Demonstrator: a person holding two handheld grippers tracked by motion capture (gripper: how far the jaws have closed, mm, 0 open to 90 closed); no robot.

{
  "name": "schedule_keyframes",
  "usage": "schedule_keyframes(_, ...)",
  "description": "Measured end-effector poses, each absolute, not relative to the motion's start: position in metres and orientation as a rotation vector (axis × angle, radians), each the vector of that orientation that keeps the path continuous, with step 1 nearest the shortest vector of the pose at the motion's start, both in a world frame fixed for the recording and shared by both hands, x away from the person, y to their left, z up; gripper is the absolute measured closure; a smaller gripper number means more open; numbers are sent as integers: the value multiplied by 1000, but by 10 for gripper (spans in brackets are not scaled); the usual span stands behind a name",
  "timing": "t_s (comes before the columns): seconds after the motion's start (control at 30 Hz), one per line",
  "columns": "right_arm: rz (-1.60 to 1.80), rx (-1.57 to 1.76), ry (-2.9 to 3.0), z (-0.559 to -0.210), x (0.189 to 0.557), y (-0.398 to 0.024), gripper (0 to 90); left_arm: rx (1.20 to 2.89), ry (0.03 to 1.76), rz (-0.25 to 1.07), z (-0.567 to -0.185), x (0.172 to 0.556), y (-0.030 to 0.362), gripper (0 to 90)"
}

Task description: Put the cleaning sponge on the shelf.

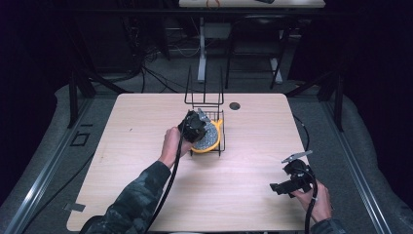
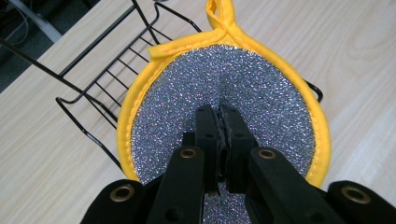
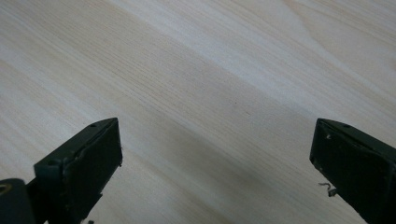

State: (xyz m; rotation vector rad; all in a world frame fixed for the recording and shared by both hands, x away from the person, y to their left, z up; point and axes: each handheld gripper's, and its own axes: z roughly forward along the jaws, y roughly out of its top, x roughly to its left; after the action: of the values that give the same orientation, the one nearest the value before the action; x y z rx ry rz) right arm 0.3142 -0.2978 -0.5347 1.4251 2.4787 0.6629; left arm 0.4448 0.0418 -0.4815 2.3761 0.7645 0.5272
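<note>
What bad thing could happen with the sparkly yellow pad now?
The left hand-held gripper pinches only a small fold of the scouring pad, so it might slip free. The pad's yellow loop could also snag on the black wire rack and tug it along.

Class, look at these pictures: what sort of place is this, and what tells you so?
Probably a lab or recording workspace: a bare wooden table with dark surroundings, cables on the floor behind, and another desk frame beyond.
</note>
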Motion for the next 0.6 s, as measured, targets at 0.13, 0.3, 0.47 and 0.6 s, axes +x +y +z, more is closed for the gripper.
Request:
schedule_keyframes(0.13, 670, 1423, 2480, -535, 314, -297, 16, 2374, 776, 539, -486, 450, 39, 872)
schedule_keyframes(0.3, 672, 1418, 2481, -536, 314, -297, 16, 2361, 789, 561, -491, 454, 37, 872)
schedule_keyframes(0.47, 670, 1415, 2481, -535, 314, -297, 17, 2358, 800, 555, -496, 458, 35, 872)
schedule_keyframes(0.6, 670, 1417, 2487, -535, 314, -297, 17, 2359, 812, 566, -504, 463, 31, 872)
